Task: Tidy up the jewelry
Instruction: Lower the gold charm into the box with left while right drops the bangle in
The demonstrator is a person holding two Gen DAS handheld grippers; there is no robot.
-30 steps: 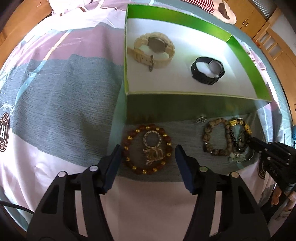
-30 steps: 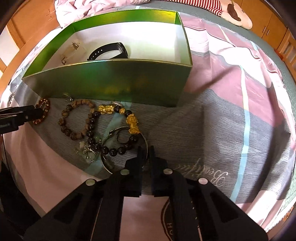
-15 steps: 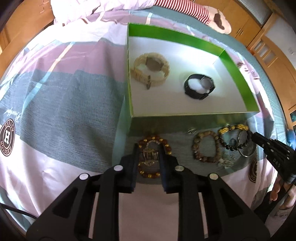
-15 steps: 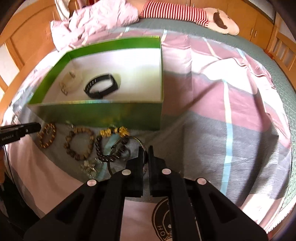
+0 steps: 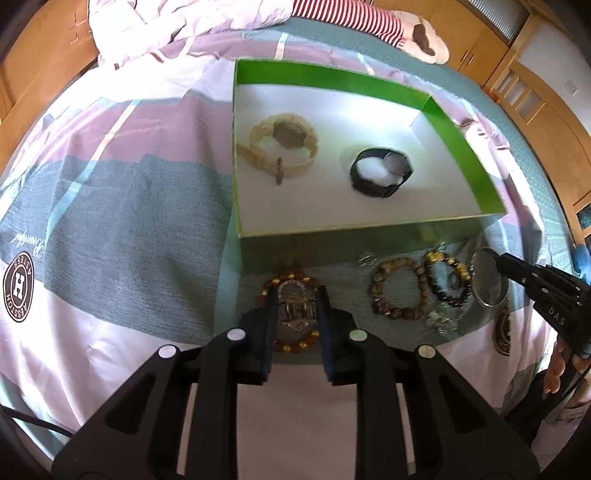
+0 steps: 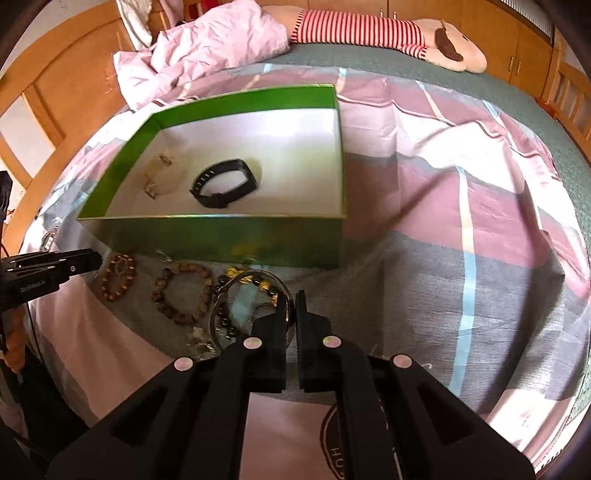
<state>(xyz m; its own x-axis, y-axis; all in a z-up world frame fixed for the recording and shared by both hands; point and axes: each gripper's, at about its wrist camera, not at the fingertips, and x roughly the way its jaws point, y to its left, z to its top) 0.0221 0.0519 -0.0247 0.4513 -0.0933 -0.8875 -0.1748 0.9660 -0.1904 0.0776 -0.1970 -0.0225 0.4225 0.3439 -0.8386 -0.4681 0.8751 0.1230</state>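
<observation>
My left gripper is shut on a gold metal charm over the amber bead bracelet in front of the green box. My right gripper is shut on the rim of a thin silver bangle, tilted up off the sheet. From the left wrist view the right gripper and the bangle show at the right. A brown bead bracelet and a black and gold one lie between them. In the box lie a beige watch and a black watch.
All of it rests on a bed with a pink, grey and white sheet. A crumpled pink duvet and a striped plush toy lie at the far end. Wooden cabinets ring the bed. A small silver piece sits by the box wall.
The left jaws went from wide open around the amber bracelet to closed on the metal charm. Both grippers rose, and the right one lifted the bangle's edge.
</observation>
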